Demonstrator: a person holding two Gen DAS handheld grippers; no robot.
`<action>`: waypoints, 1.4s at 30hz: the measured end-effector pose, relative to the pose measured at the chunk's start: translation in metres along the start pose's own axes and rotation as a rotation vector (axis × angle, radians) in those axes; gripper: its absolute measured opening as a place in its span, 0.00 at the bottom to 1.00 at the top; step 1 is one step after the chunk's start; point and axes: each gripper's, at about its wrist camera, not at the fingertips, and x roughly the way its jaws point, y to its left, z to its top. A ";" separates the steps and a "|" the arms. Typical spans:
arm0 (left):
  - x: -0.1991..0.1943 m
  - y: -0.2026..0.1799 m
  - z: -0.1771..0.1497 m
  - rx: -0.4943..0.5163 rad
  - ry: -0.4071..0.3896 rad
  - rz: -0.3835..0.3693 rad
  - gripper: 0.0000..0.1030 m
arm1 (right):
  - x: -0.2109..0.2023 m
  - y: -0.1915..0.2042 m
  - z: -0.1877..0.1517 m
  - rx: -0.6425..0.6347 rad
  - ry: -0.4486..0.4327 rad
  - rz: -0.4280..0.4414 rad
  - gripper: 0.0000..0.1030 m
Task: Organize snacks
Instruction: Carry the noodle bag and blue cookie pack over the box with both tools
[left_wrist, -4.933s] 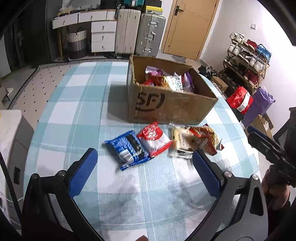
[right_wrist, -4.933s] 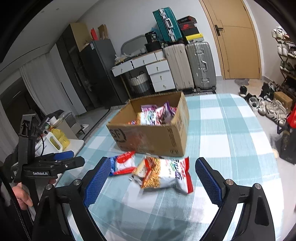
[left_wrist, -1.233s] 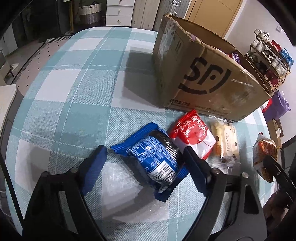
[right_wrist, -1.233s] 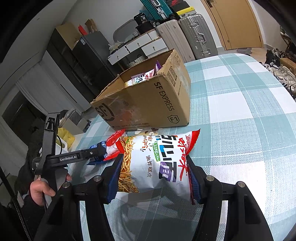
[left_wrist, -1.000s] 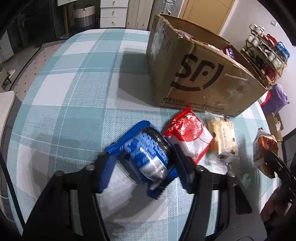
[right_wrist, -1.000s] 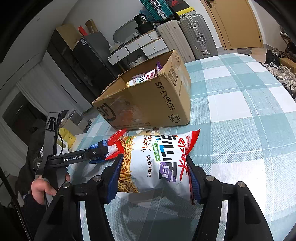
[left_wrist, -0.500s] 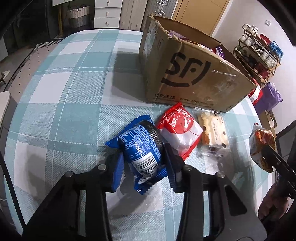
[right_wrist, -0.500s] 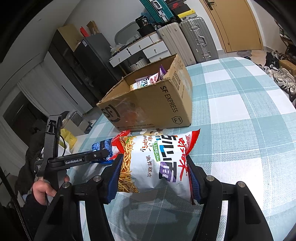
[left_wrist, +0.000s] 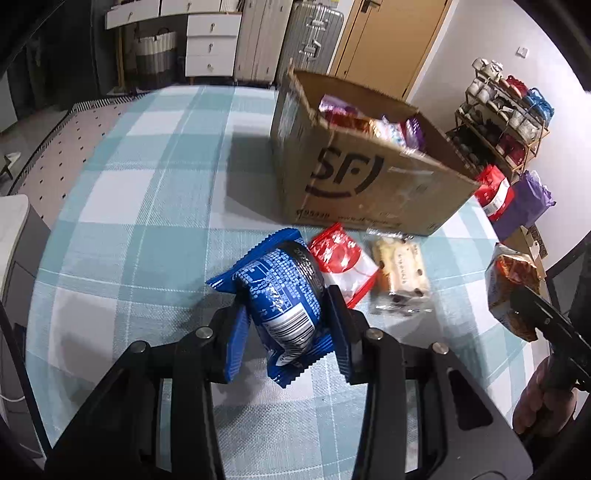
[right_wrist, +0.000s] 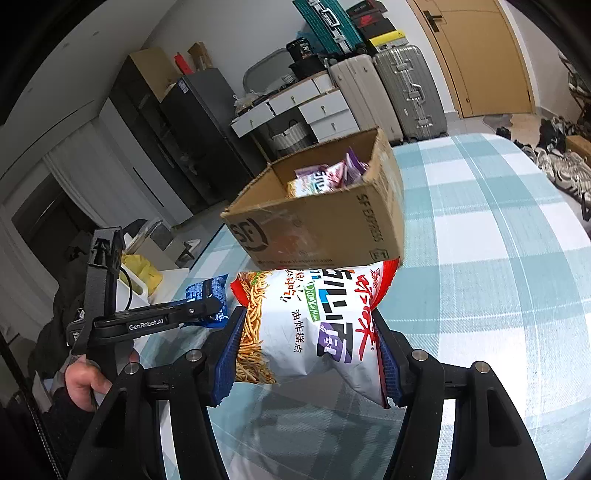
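Observation:
My left gripper (left_wrist: 286, 321) is shut on a blue cookie packet (left_wrist: 277, 291) and holds it above the checked tablecloth (left_wrist: 147, 206). My right gripper (right_wrist: 308, 347) is shut on a white and red noodle snack bag (right_wrist: 314, 321), lifted off the table in front of the cardboard SF box (right_wrist: 317, 225). The box (left_wrist: 369, 177) holds several snack packets. A red and white packet (left_wrist: 343, 262) and a clear packet of small cakes (left_wrist: 399, 273) lie on the cloth in front of the box. The left gripper and blue packet (right_wrist: 207, 299) also show in the right wrist view.
The table edge curves round at the left and right. A shoe rack (left_wrist: 506, 110) and bags (left_wrist: 517, 199) stand to the right of the table. Suitcases (right_wrist: 402, 88), white drawers (right_wrist: 306, 110) and a wooden door (right_wrist: 480, 55) are behind the box.
Both grippers closed on their packets about a second ago and have lifted them. The box now looks farther and lower in both views, its open top more visible.

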 end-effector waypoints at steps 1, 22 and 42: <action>-0.004 -0.001 0.001 0.002 -0.007 -0.003 0.35 | 0.000 0.002 0.001 -0.004 -0.001 0.002 0.61; -0.052 -0.031 0.044 0.068 -0.109 -0.062 0.35 | -0.018 0.048 0.053 -0.112 -0.073 0.051 0.61; -0.056 -0.069 0.122 0.101 -0.164 -0.096 0.35 | 0.000 0.053 0.112 -0.157 -0.099 0.039 0.62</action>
